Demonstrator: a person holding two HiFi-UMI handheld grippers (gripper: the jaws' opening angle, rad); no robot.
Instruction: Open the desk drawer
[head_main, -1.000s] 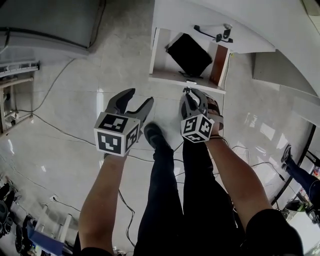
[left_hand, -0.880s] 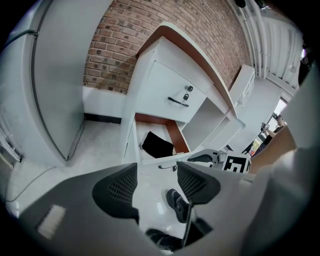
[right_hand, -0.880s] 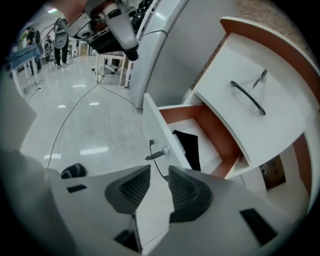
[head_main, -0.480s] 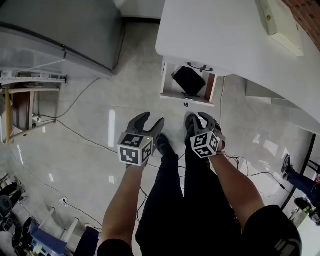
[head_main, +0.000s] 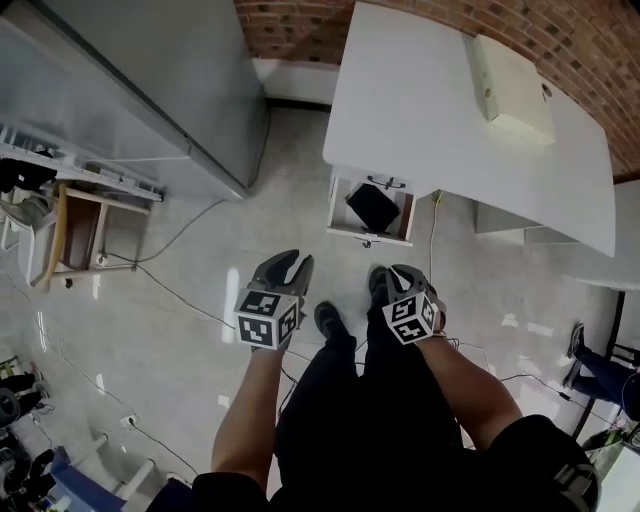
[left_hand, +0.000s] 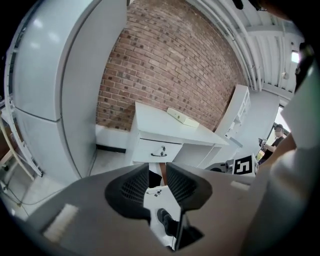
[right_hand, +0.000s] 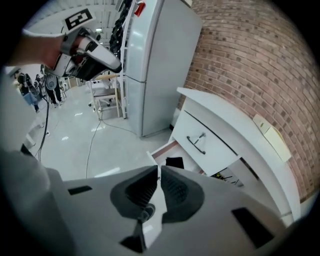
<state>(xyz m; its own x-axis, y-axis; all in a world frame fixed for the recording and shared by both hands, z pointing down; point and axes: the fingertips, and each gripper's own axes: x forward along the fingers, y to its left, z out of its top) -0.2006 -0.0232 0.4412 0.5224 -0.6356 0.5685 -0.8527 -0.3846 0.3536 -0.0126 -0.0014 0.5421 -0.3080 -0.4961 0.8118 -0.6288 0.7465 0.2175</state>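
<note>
- A red brick wall (head_main: 290, 25) closes the far side of the room.
- The floor (head_main: 180, 370) is pale glossy tile with bright glints of light.
- A tall grey unit (head_main: 130, 90), perhaps a refrigerator, stands near a white desk (head_main: 440, 120).
- A wooden frame (head_main: 78, 230) stands at the left.
- A black cable (head_main: 190, 298) trails over the tiles.

- I am wearing black trousers (head_main: 345, 420) and dark shoes (head_main: 327, 318).
- Black short sleeves (head_main: 535, 455) are covering my upper arms, and my forearms are going bare.
- My left gripper (head_main: 293, 259) is showing curved dark grey jaws on a grey body, lined with black ribbed pads (left_hand: 133, 186).
- My right gripper (head_main: 389, 274) is looking the same, grey all over.
- Each one is carrying a white cube (head_main: 268, 316) printed with black square markers.
- Both pairs of jaws have just been closing, with nothing between them.
</note>
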